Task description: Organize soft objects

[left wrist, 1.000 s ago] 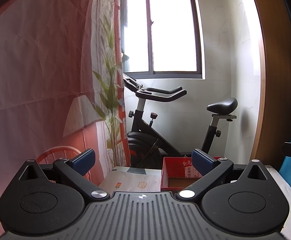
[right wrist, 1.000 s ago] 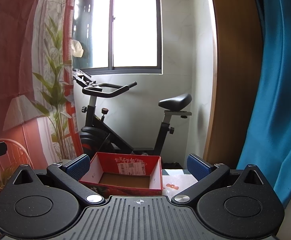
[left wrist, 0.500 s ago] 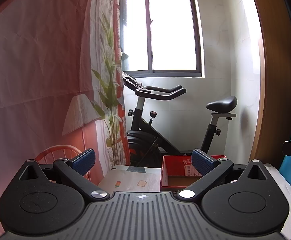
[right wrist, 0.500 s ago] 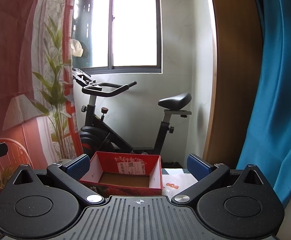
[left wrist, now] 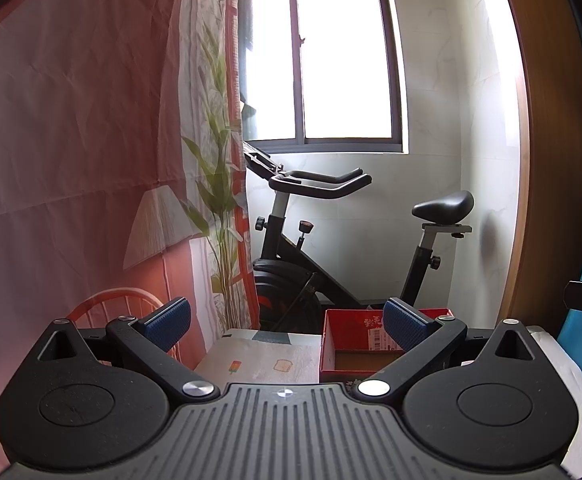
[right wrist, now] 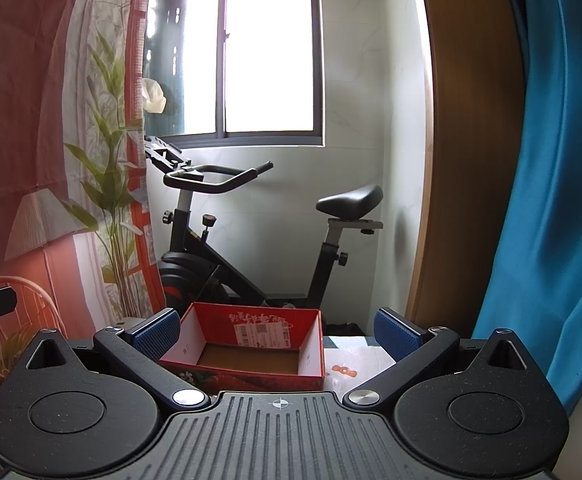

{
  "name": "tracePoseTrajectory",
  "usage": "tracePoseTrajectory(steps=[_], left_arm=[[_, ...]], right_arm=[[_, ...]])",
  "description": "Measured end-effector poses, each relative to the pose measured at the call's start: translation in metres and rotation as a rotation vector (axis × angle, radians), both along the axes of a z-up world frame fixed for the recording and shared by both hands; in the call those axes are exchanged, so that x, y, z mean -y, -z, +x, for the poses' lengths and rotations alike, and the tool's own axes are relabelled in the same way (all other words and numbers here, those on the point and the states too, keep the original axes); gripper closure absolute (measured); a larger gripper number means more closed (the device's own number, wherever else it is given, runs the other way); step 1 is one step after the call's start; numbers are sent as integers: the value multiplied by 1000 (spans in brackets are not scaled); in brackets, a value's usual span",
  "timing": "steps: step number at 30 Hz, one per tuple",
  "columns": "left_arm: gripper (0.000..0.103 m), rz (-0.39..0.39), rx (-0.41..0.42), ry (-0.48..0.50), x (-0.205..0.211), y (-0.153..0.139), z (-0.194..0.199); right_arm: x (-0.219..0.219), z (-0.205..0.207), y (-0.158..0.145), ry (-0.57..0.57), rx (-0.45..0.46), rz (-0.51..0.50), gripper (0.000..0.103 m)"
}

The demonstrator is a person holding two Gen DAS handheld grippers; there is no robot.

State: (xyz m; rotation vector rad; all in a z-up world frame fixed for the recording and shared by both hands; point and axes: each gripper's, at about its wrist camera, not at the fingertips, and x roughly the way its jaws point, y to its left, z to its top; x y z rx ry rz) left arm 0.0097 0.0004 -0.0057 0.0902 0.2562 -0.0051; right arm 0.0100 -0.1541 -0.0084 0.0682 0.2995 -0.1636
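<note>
An empty red cardboard box (right wrist: pixel 247 350) with a brown floor stands on a table with a printed cloth (right wrist: pixel 351 356). It lies between the spread blue pads of my right gripper (right wrist: pixel 277 330), which is open and holds nothing. In the left wrist view the same box (left wrist: pixel 355 354) sits ahead and to the right, partly behind the right finger. My left gripper (left wrist: pixel 287 318) is open too, with nothing between its pads. No soft object shows in either view.
A black exercise bike (right wrist: pixel 251 248) stands behind the table under a window. A printed red backdrop with a plant picture (left wrist: pixel 91 200) hangs at the left. A blue curtain (right wrist: pixel 551 200) hangs at the right, beside a wooden door frame (right wrist: pixel 463 160).
Both views have shifted only slightly; the left wrist view has tipped up a little. Both grippers stay open and empty.
</note>
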Motion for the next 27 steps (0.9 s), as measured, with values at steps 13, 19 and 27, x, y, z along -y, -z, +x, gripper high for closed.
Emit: tracePoseTrajectory(steps=[13,19,27], left_arm=[[0,1,0,1,0,0,0],[0,1,-7,2,-1,1,3],[0,-2,-13,9,-2,3,6]], right_arm=[[0,0,0,3,-2,-1,0],[0,1,1,4,-2,1,0],[0,3,4,3,0,3,0]])
